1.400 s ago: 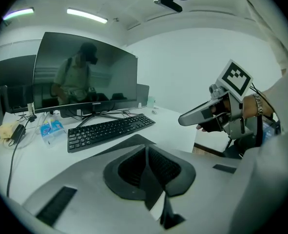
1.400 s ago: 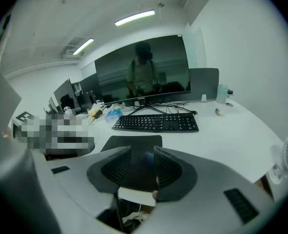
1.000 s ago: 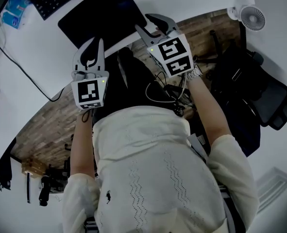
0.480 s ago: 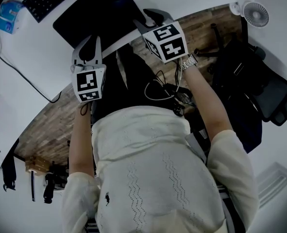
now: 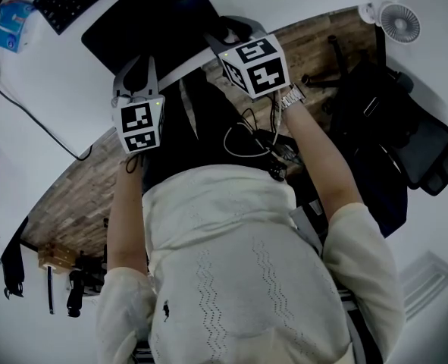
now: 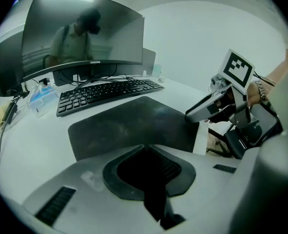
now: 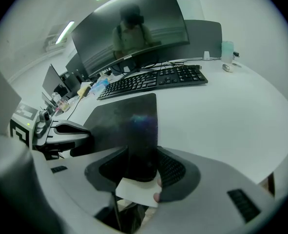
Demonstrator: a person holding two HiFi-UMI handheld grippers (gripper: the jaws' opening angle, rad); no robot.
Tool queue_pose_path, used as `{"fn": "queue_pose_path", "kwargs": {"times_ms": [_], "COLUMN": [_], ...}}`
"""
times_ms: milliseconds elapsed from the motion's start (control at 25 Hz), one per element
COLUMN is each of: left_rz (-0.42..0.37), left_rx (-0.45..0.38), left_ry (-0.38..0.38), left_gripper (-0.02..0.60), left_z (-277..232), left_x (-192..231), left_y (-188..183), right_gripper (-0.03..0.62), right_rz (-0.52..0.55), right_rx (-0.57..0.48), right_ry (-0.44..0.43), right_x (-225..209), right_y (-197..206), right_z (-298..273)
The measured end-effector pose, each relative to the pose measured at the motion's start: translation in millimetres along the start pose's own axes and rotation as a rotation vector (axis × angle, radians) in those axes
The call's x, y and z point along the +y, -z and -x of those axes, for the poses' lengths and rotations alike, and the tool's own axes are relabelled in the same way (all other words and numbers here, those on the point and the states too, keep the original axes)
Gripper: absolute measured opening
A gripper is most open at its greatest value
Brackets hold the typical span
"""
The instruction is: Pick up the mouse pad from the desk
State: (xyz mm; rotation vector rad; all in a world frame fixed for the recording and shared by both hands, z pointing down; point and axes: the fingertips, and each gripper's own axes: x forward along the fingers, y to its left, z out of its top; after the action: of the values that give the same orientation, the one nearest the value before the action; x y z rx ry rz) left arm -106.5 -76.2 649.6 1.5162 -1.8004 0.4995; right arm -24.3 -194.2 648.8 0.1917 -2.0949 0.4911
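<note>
The black mouse pad (image 5: 151, 21) lies on the white desk (image 5: 64, 82) in front of the keyboard. My right gripper (image 5: 225, 32) is at the pad's near right corner, by the desk edge. In the right gripper view that corner of the mouse pad (image 7: 134, 126) runs in between the jaws, and the right gripper (image 7: 143, 152) is shut on it. My left gripper (image 5: 138, 65) hovers at the desk edge just short of the pad's near left side. In the left gripper view its jaws (image 6: 144, 147) meet, shut with nothing in them, and the mouse pad (image 6: 129, 123) lies flat ahead.
A black keyboard (image 7: 153, 79) and a curved monitor (image 7: 129, 33) stand behind the pad. A cable (image 5: 34, 120) crosses the desk at the left, near a blue packet (image 5: 10, 20). On the right are a small fan (image 5: 398, 23) and a black office chair (image 5: 405, 142).
My right gripper has moved forward onto the pad's near right corner and closed on it. The left gripper has edged slightly towards the desk.
</note>
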Motion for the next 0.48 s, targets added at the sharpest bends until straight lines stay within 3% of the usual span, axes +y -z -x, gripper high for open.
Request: {"fn": "queue_pose_path", "kwargs": {"times_ms": [480], "left_rz": [-0.017], "left_rx": [-0.006], "left_ry": [-0.020], "left_gripper": [0.026], "left_z": [-0.4], "left_x": [-0.5], "left_y": [0.0], "right_gripper": [0.167], "right_rz": [-0.043], "right_rx": [0.011], "right_ry": [-0.072], "right_x": [10.0], "right_y": [3.6], "right_z": [-0.7]}}
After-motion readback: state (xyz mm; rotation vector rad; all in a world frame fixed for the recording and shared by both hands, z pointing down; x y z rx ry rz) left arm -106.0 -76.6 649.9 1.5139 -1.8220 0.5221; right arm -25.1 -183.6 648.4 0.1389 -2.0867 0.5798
